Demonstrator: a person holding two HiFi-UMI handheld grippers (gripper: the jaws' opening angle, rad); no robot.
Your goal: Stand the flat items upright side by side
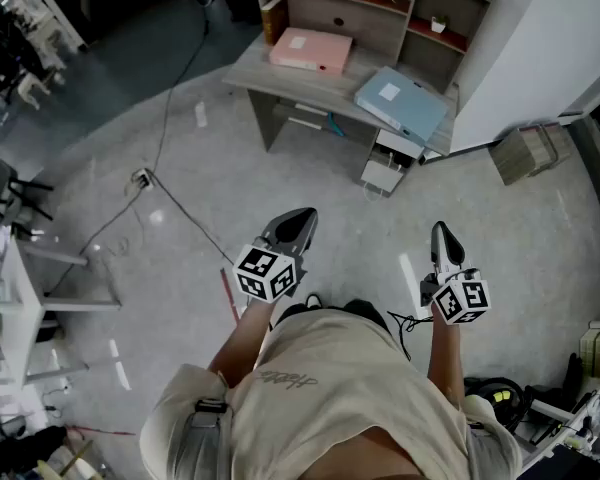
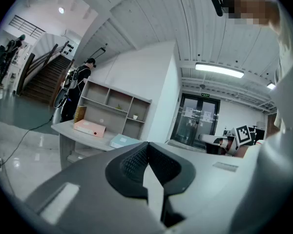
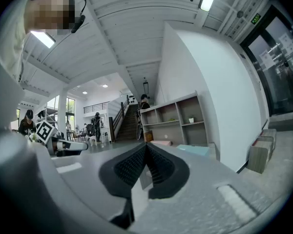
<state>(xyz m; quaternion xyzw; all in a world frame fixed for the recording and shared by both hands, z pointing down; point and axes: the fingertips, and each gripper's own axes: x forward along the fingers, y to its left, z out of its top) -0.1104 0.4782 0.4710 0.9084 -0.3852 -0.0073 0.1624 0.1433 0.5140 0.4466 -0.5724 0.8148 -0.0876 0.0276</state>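
Observation:
A pink box file (image 1: 311,50) and a light blue box file (image 1: 401,103) lie flat on the grey desk (image 1: 280,80) across the floor from me. The left gripper view shows the pink file (image 2: 89,127) and the blue file (image 2: 123,140) far off, as does the right gripper view, where the pink file (image 3: 161,143) and the blue file (image 3: 194,149) sit small past the jaws. My left gripper (image 1: 302,216) and right gripper (image 1: 441,230) are both shut and hold nothing. They hang level in front of my body, well short of the desk.
An open shelf unit (image 1: 380,3) stands on the desk's back half. A brown upright item (image 1: 273,18) stands on the desk beside it. A cable (image 1: 175,193) runs over the floor at the left. A cardboard box (image 1: 525,151) sits by the white wall. People stand near a staircase (image 2: 44,79).

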